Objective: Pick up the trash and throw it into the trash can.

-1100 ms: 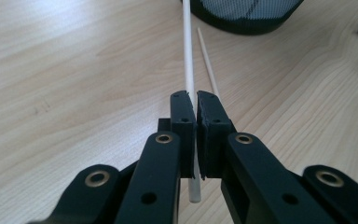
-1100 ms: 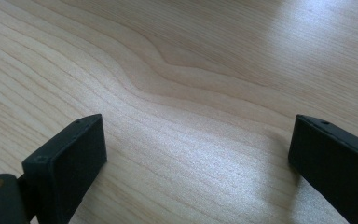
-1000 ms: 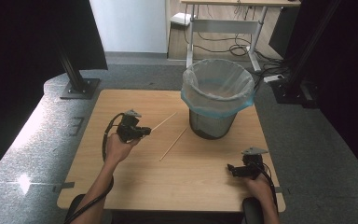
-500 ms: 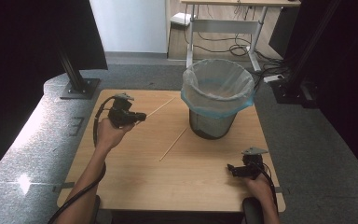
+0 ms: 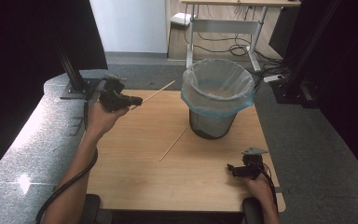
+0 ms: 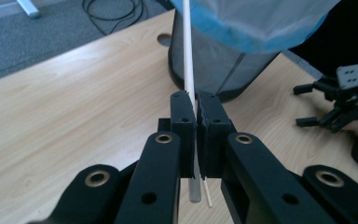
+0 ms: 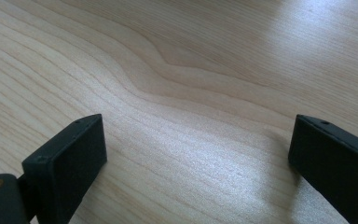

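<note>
The left gripper's (image 5: 133, 100) fingers (image 6: 182, 116) are closed on a stick (image 5: 156, 92), raised above the surface (image 5: 135, 186) beside the bin (image 5: 217, 95). The right gripper's (image 5: 233, 170) fingers (image 7: 70, 163) are wide apart, empty. Keep the clamp firm; aim the tip over the rim before letting go. A second stick (image 5: 173, 143) lies flat.

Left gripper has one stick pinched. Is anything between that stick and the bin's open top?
Nothing visible blocks it. The left gripper holds the stick above the table's far left corner, its free end aimed toward the bin. The gap is open air; the second stick lies flat on the table, below that path.
</note>
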